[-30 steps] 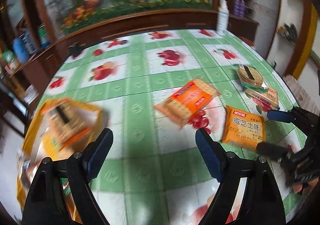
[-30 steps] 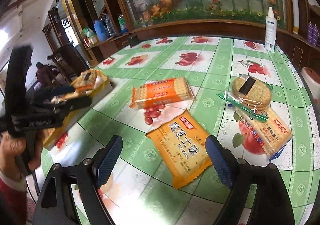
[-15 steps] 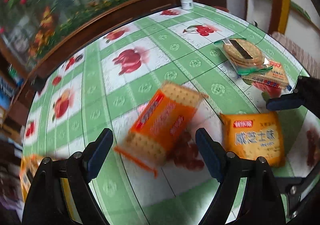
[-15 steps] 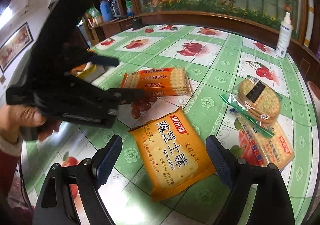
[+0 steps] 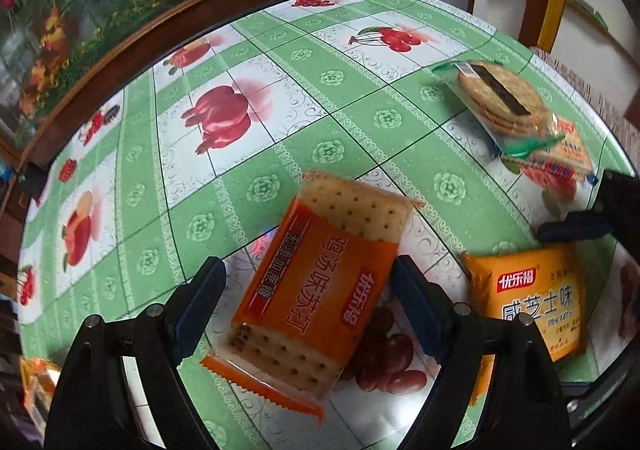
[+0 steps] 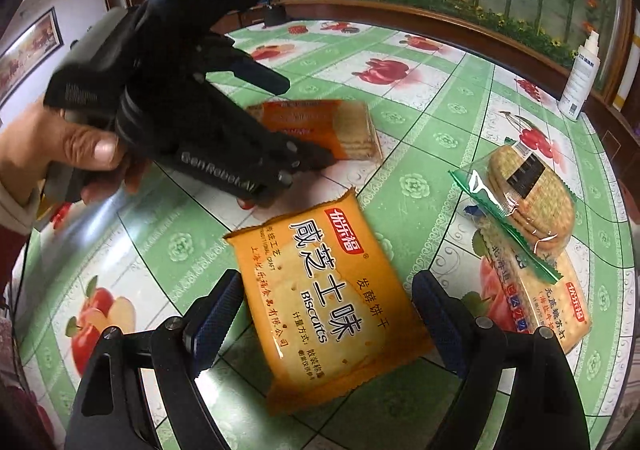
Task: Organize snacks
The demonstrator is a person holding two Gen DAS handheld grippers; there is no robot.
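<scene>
Since a second ago the left gripper [image 5: 308,306] has been brought down over the orange cracker pack [image 5: 320,290], now framed between released jaws and not yet pinched. The yellow biscuit pack [image 6: 328,306] lies flat mid-table between the right gripper's [image 6: 326,314] unclenched jaws. Two more packs [image 6: 528,226] are left near the table's [image 5: 320,81] right edge; sorting is judged barely under way.

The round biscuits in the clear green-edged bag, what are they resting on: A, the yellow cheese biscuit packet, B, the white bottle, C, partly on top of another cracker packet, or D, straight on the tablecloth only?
C: the round biscuits overlap a rectangular cracker packet lying under them, apart from the yellow packet and the far bottle.
</scene>
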